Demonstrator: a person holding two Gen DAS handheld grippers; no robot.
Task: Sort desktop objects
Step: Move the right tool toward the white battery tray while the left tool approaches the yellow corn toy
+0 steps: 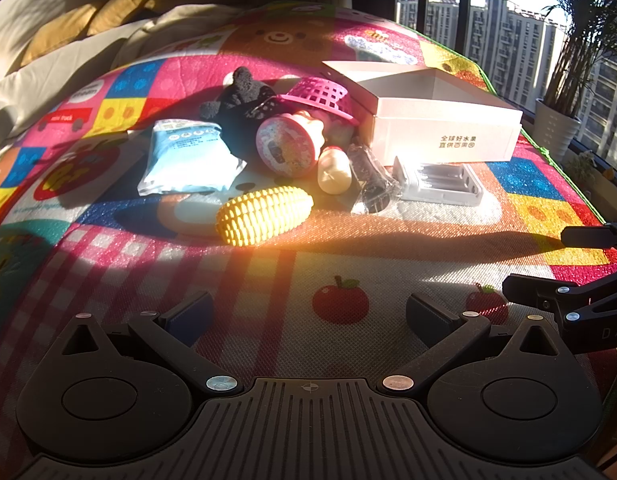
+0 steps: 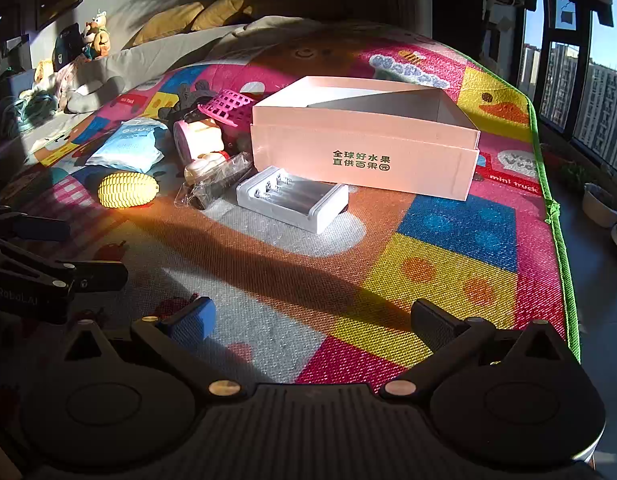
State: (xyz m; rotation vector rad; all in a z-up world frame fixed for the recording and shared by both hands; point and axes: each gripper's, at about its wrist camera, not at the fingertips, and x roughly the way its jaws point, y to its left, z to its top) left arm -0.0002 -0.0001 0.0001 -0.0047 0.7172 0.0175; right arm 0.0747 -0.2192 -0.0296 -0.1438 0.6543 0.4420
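Pink cardboard box sits open, nothing visible inside, at frame centre behind a ribbed yellow toy corn; left gripper and right gripper gape wide, holding nothing.

Left gripper jaws wide apart, right gripper likewise, both angled downward

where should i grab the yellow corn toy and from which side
Grip the corn across its thick middle, coming down from above with the open left gripper, pads on its near and far long flanks. It lies on its side, apart from the blue pouch and the cream bottle, so both flanks look free. Its tapered ends and ribbed, rounded surface would likely slip.
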